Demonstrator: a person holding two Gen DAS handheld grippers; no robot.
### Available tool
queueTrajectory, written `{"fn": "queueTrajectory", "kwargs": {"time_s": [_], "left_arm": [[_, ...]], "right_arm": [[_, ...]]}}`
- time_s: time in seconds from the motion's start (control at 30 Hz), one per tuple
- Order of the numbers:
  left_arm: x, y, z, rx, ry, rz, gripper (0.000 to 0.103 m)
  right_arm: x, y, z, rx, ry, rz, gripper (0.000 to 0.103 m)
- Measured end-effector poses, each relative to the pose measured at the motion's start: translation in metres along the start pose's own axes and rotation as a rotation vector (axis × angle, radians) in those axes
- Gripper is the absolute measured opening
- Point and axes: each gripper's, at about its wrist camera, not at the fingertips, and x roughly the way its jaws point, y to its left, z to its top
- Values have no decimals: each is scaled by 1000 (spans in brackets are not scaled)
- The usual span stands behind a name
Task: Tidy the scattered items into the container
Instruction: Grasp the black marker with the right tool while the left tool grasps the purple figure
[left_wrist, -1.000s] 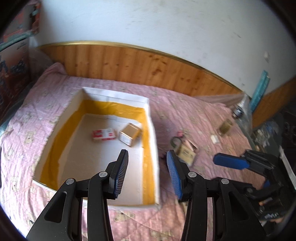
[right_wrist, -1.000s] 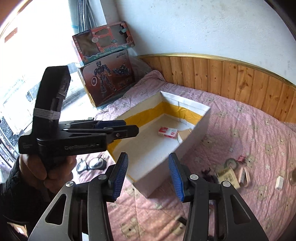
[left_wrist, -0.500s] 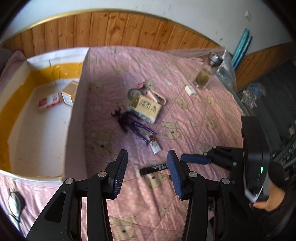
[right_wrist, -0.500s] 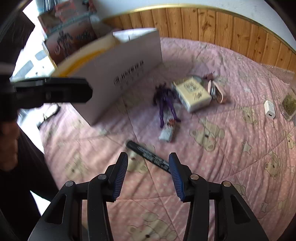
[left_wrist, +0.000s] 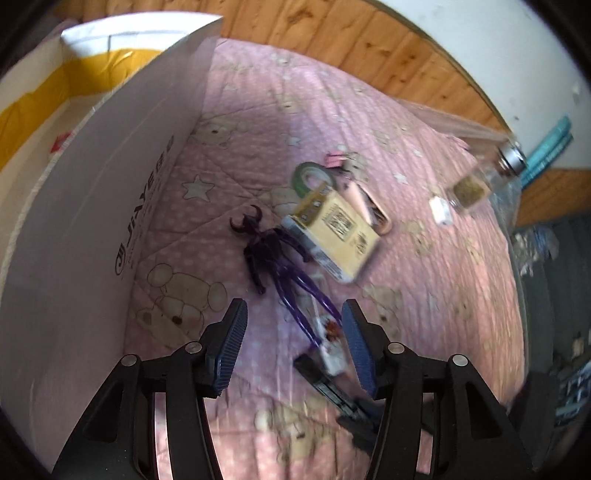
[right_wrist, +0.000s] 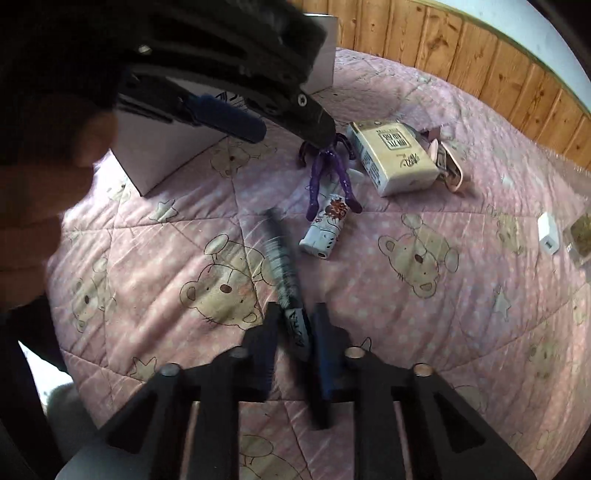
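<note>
1. A pink quilt (right_wrist: 424, 192) printed with bears and stars covers the surface; wooden panelling (left_wrist: 369, 55) and a white wall stand behind it.
2. The white box (left_wrist: 92, 206), yellow-lined inside, stands at the left.
3. Beside it lie a purple figure (left_wrist: 273, 254), a tan carton (left_wrist: 336, 232), a green tape roll (left_wrist: 312, 177) and a small patterned lighter (right_wrist: 327, 225); a white adapter (right_wrist: 549, 233) and a jar (left_wrist: 480, 181) lie well apart.
4. The left gripper (left_wrist: 293, 341) hangs with its tongs apart above the figure's legs.
5. Half a second ago the right gripper (right_wrist: 293, 332) was open over the black marker (right_wrist: 284, 273); now its tongs have closed around the marker's near end.
</note>
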Motion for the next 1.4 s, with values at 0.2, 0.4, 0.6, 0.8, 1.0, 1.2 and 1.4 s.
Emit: {"fn": "queueTrajectory", "kwargs": {"time_s": [0.2, 0.4, 0.6, 0.8, 1.0, 1.2, 1.4], "left_arm": [[32, 9, 14, -67, 18, 39, 57], [45, -9, 17, 39, -43, 165, 57], [44, -6, 17, 78, -44, 174, 52], [26, -2, 15, 80, -48, 118, 21], [30, -1, 13, 80, -33, 133, 23], [33, 1, 4, 60, -3, 149, 52], [38, -16, -7, 183, -43, 155, 34]], "right_arm": [[1, -12, -1, 39, -8, 72, 15], [3, -12, 0, 56, -31, 96, 16], [3, -16, 2, 88, -13, 133, 14], [-5, -28, 7, 185, -24, 226, 14], [-9, -30, 4, 219, -20, 219, 14], [0, -32, 4, 207, 15, 193, 14], [13, -28, 17, 176, 25, 170, 16]]}}
